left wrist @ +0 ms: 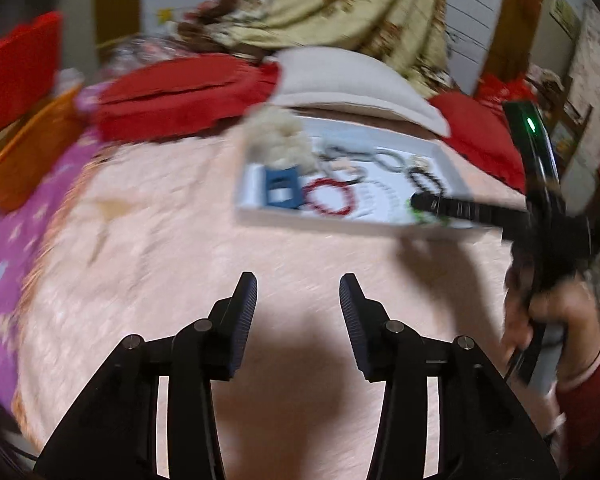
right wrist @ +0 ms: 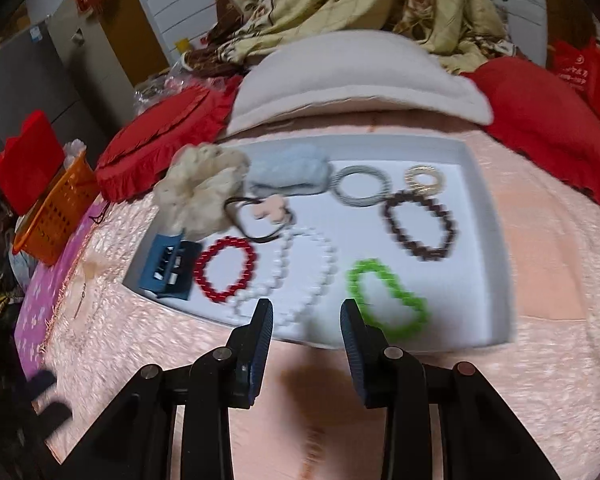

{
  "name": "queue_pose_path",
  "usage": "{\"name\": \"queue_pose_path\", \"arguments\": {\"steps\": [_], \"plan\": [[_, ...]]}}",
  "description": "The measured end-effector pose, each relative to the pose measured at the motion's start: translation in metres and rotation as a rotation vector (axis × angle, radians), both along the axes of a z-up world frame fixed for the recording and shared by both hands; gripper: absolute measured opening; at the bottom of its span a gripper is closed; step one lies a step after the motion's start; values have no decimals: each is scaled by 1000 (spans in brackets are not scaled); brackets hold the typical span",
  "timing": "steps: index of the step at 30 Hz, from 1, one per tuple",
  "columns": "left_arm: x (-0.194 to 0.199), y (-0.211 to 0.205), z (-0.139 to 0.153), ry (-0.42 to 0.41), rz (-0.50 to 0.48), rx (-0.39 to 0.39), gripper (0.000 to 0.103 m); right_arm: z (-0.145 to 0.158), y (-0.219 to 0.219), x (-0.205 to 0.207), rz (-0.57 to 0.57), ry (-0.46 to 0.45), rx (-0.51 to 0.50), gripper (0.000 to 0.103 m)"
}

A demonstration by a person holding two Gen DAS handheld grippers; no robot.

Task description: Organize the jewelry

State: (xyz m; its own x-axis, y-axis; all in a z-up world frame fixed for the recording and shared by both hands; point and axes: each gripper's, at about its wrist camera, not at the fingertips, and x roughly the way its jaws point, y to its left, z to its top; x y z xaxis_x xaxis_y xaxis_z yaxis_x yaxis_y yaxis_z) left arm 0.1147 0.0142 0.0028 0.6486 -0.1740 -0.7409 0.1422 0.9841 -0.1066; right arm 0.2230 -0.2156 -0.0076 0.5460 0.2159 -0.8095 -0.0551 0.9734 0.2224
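Observation:
A white tray (right wrist: 488, 240) lies on the pink bedspread and holds jewelry: a red bead bracelet (right wrist: 225, 270), a white bead necklace (right wrist: 300, 272), a green bracelet (right wrist: 384, 300), a dark bead bracelet (right wrist: 420, 224), a grey ring (right wrist: 360, 186), a gold ring (right wrist: 424, 178), a blue clip (right wrist: 168, 270), cream (right wrist: 200, 196) and pale blue scrunchies (right wrist: 288, 172). My right gripper (right wrist: 306, 320) is open and empty, just short of the tray's near edge. My left gripper (left wrist: 298, 292) is open and empty over bare bedspread, with the tray (left wrist: 252, 184) ahead to its right. The right gripper (left wrist: 460, 208) reaches over that tray.
A white pillow (right wrist: 352, 76) and red cushions (right wrist: 164, 140) lie behind the tray, with a floral quilt (right wrist: 340, 0) beyond. An orange basket (right wrist: 56, 216) and a red box (right wrist: 24, 160) stand at the left. A purple patterned sheet (left wrist: 8, 220) borders the bedspread on the left.

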Motion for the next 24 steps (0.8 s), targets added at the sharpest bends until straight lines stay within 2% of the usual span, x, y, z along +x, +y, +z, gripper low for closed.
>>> {"name": "queue_pose_path", "arguments": {"steps": [2,4,7,11,16,24], "plan": [[-16,17,-12,-70,64,65,44,-5,16,6,-5,12,-10,33],[-22,34,-24,-96,129,118,44,-11,29,13,-11,21,-30,33],[-21,63,-38,-96,205,110,44,-25,44,20,-20,64,-73,33],[-27,88,-48,-143,273,140,44,-26,48,16,-50,43,-103,34],[-37,92,-59,-206,290,214,44,-25,51,6,-67,29,-120,34],[-36,95,-60,-227,273,209,44,-24,55,-10,-73,-3,-146,35]]}}
